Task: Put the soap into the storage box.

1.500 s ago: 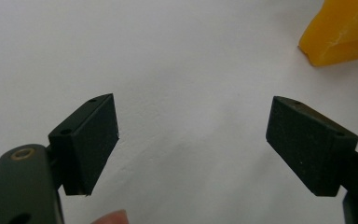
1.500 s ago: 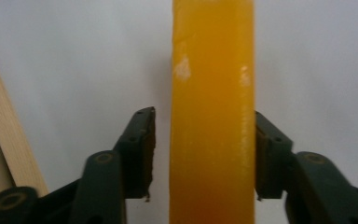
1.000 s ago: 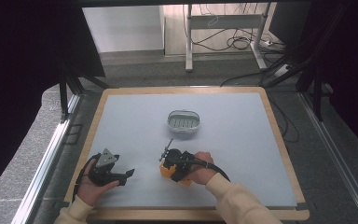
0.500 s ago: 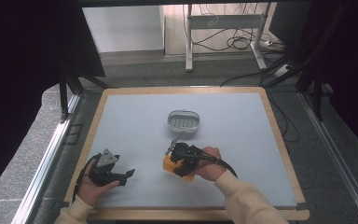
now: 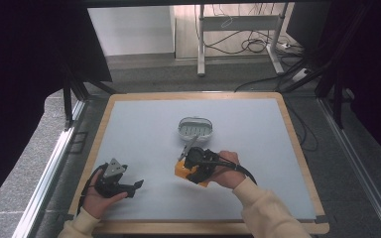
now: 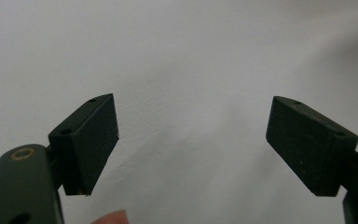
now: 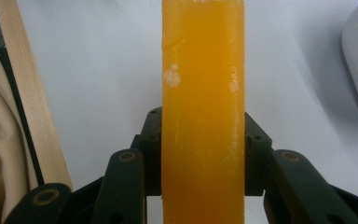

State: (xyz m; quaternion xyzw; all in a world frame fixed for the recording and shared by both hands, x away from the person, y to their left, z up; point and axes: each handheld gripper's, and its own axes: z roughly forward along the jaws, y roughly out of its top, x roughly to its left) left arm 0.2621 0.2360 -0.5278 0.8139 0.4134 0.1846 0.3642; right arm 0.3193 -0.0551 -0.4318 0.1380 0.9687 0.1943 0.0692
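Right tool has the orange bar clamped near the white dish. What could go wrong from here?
1. The orange bar is held across its narrow sides, much of it past the jaws of the right tool; it may pivot or slip.
2. The white dish lies loose on the table; a nudge could shove it.
3. The left tool, open, rests apart, so nothing steadies the dish.

Orange block [image 7: 203, 112]: waxy, translucent, faintly scuffed. Table [image 5: 144, 129]: matt grey surface, wooden rim. Dish [image 5: 196, 128]: smooth white plastic.

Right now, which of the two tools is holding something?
The right tool: its jaws are shut on the orange bar, near the white dish. The left tool is open, with bare table between its jaws.
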